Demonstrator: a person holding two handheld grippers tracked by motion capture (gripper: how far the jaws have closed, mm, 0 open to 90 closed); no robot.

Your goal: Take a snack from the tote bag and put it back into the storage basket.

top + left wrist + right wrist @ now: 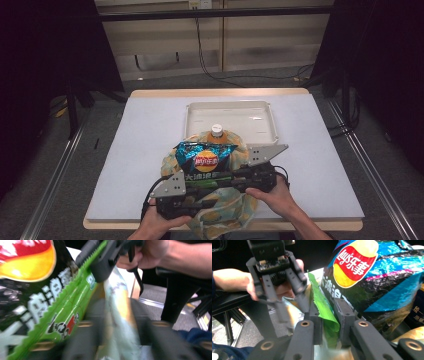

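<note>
A patterned yellow-and-teal cloth bag [227, 210] lies open at the table's near edge. In it are a blue-and-black chips bag [205, 156], a green packet [202, 180] and an orange bottle [216, 132] with a white cap. My left gripper [207, 202] is at the bag's near left rim, and my right gripper [225, 181] is at its right rim. In the left gripper view, the blurred left gripper [116, 322] is shut on a strip of cloth [120, 305]. In the right gripper view, the right gripper [329, 315] is shut on cloth together with the green packet's serrated edge [322, 305].
A white tray [197, 112] stands behind the bag at the middle back of the white-covered table [140, 150]. Both forearms come in over the near table edge. Cables run across the floor behind the table.
</note>
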